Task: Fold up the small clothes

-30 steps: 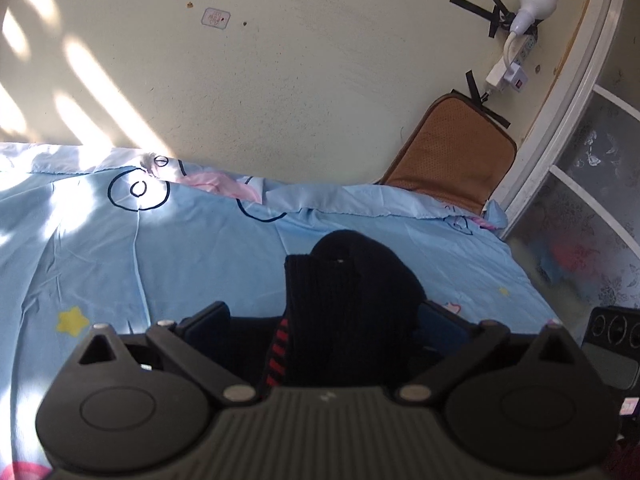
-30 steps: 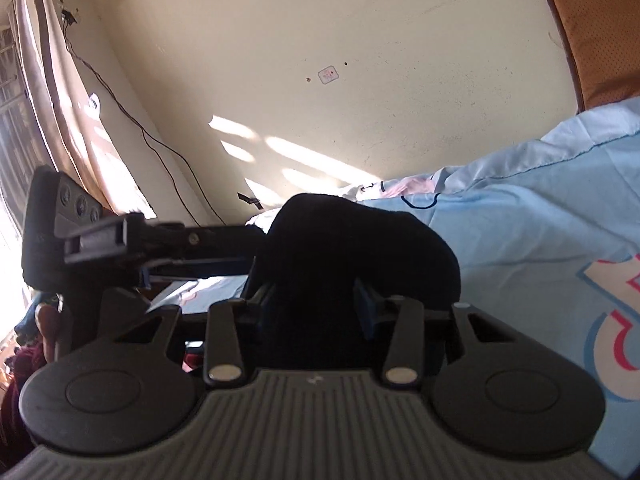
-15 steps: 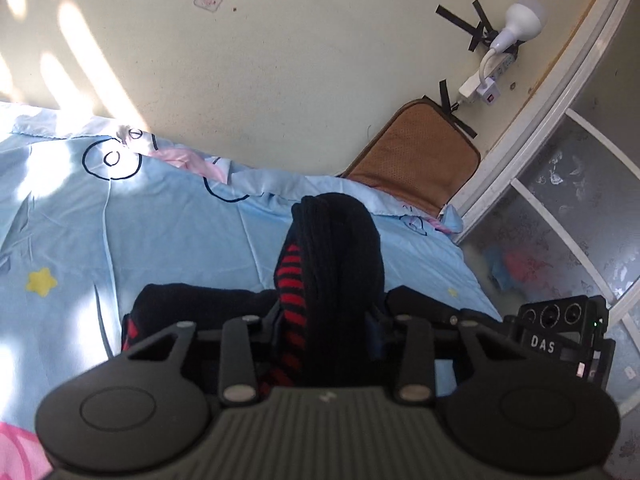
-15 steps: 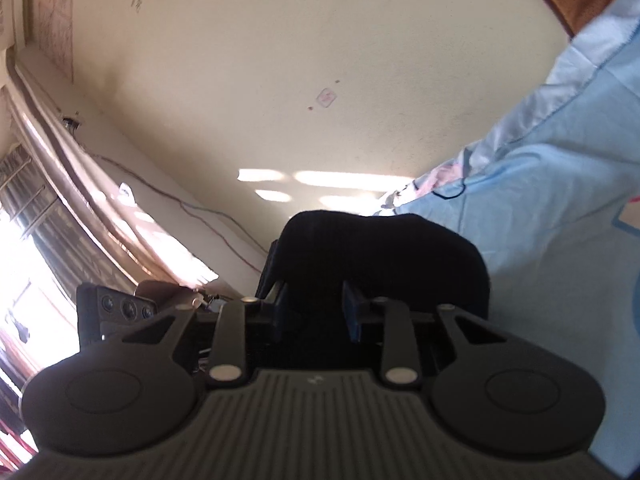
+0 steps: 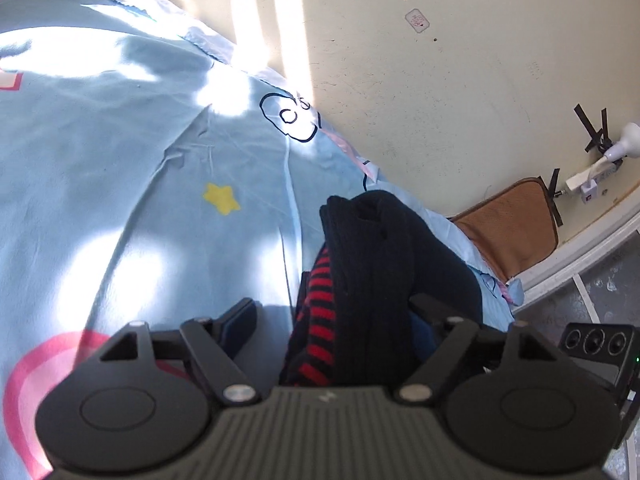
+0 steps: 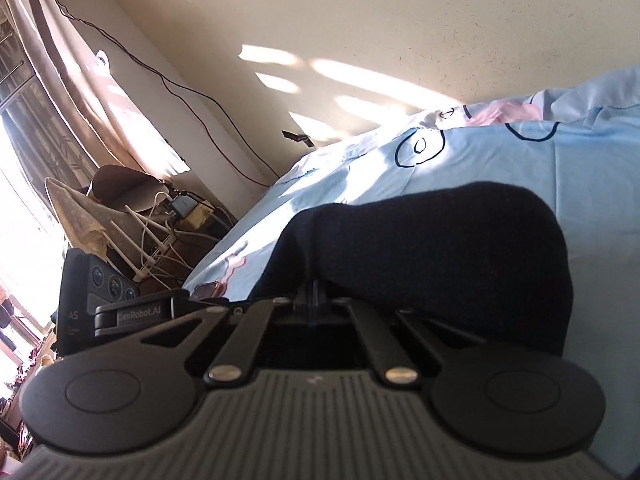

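Note:
A black knitted sock with a red-striped part (image 5: 376, 280) hangs between the wide-apart fingers of my left gripper (image 5: 340, 312). It rests against the right finger only, above the light blue bed sheet (image 5: 120, 160). My right gripper (image 6: 316, 300) is shut on the black sock (image 6: 440, 248), which bulges over its fingers and hides the tips. The other gripper's body (image 6: 120, 308) shows at the left of the right wrist view.
A cream wall (image 5: 440, 80) runs behind the bed. A brown cushion (image 5: 512, 224) leans at the bed's far corner, under a taped plug and lamp (image 5: 600, 160). Curtains, cables and a router (image 6: 160, 208) stand at the left of the right wrist view.
My left gripper has opened from around the sock and swung left over the sheet. My right gripper has closed tighter on the sock and tilted back down toward the bed.

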A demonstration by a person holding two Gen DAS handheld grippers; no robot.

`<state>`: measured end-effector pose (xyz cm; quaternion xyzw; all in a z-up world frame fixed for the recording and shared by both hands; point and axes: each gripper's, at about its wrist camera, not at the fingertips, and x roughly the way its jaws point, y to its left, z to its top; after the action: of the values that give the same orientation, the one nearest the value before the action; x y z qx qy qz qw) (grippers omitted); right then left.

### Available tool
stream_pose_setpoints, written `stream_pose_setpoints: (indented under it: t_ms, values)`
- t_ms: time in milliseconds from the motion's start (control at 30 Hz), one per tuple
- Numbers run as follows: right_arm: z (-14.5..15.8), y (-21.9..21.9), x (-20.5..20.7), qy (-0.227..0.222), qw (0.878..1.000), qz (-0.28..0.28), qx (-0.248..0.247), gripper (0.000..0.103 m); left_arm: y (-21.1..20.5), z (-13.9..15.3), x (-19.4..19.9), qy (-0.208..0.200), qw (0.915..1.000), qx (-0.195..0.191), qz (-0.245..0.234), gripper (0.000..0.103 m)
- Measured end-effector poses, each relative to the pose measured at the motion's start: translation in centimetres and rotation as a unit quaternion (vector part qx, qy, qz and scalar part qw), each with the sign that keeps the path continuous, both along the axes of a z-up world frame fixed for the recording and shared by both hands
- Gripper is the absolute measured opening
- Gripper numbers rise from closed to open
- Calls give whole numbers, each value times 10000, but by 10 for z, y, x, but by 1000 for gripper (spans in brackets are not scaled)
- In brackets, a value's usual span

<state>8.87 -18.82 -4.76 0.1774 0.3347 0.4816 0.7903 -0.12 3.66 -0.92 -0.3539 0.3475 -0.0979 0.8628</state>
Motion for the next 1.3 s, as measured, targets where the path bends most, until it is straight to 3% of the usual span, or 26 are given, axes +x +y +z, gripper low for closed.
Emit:
stream_pose_setpoints:
  t_ms: [67,100,167,200,233,300,367,433,500,633,833,933,1067,1200,1300]
  values:
    - [2,-10,-3,28,9999,-6,105,3,-3,3,-1,-9,9999,115,-22,84]
    - [5,-16,-5,29,9998,-61,209,10,-4,6,-2,-29,9998,208,-15,86]
    - [13,-33,-12,-120,9989,-230,383,25,-4,8,-5,-48,9995,325,-3,88]
    - [16,-42,-17,-236,9982,-339,438,43,-3,8,-6,-54,9994,345,-15,89]
    - [20,-53,-22,-395,9966,-544,485,54,-2,9,-7,-47,9993,361,-21,93]
    - [20,-73,-28,-531,9939,-809,524,55,-1,9,-8,-9,9991,422,-6,98]
    - [15,-89,-30,-460,9921,-1053,496,63,0,11,-10,-17,9989,457,-44,99]
    - [7,-101,-30,-314,9908,-1231,457,81,2,16,-13,-128,9986,494,-102,103]
    - [-3,-108,-28,-116,9909,-1254,485,86,3,21,-17,-212,9982,547,-129,103]
    - [-18,-109,-24,290,9909,-1188,568,88,7,23,-19,-184,9983,514,-185,103]
    - [-26,-99,-21,526,9923,-941,603,90,-1,8,-13,51,9983,351,-461,103]
    - [-33,-89,-19,674,9933,-778,522,90,-12,4,-13,-43,9972,485,-574,103]
    - [-32,-70,-22,399,9975,-518,254,90,-25,2,-13,-221,9963,363,-752,102]
    - [-22,-62,-29,-104,9988,-488,3,70,-47,10,-2,-253,9947,380,-924,102]
    - [-11,-68,-30,-505,9968,-613,120,63,-55,27,17,-378,9929,170,-1114,102]
